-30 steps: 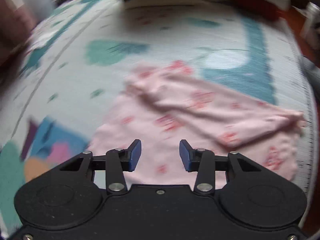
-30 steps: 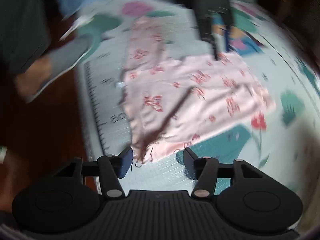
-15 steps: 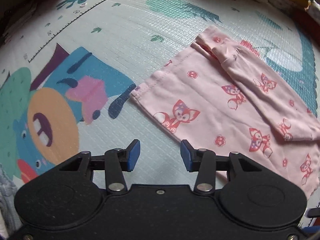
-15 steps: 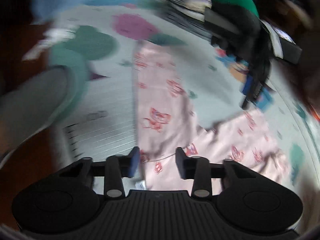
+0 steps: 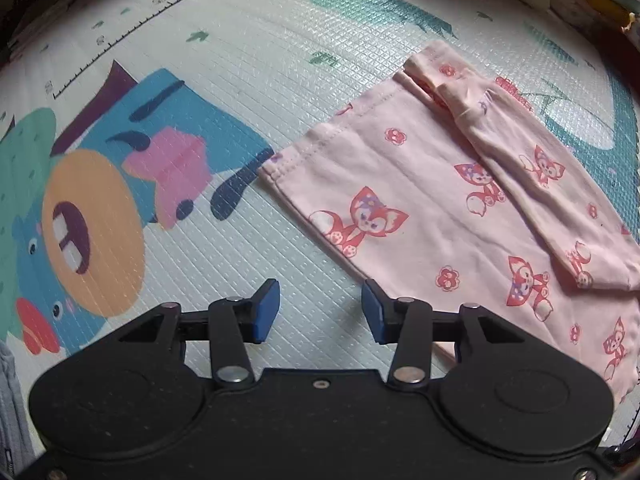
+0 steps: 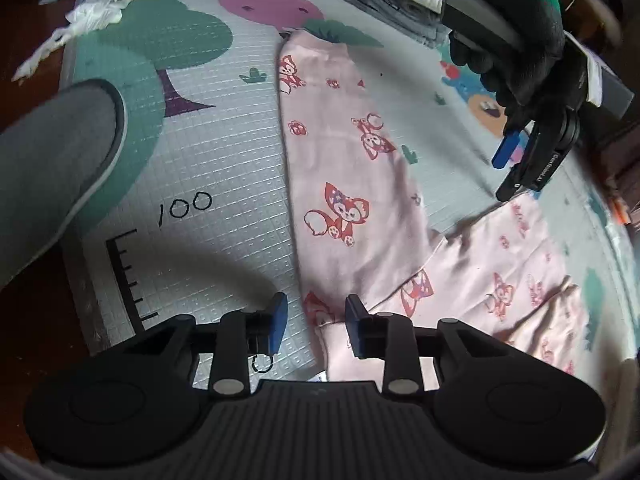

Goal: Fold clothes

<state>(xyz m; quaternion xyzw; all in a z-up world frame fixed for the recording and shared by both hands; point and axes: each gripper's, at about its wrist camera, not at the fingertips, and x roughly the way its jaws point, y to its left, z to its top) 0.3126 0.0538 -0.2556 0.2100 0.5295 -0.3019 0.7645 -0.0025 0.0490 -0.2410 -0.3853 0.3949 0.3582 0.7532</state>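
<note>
A pink top with red fox prints (image 5: pixel 440 208) lies flat on the play mat (image 5: pixel 240 40), one sleeve (image 5: pixel 540 184) folded across it. My left gripper (image 5: pixel 320 308) hovers open over bare mat just beside the top's near side edge; nothing sits between its blue pads. In the right wrist view the other sleeve (image 6: pixel 340 160) stretches away from the body (image 6: pixel 500 280). My right gripper (image 6: pixel 316 320) is low at the sleeve's base, its jaws closing with the fabric edge between them, pads apart from it. A gloved hand holds the left gripper (image 6: pixel 506 172) above the far edge.
A grey slipper (image 6: pixel 60 160) rests on the mat's left edge (image 6: pixel 76 240), dark floor beyond it. Crumpled white paper (image 6: pixel 96 14) lies at the far left. Folded grey clothes (image 6: pixel 400 12) and a stack of things line the far side. Grey fabric (image 5: pixel 8 400) shows at the lower left.
The left gripper slid off the top of the garment to the mat by its hem corner. The right gripper dropped close to the sleeve's base and its jaws narrowed.
</note>
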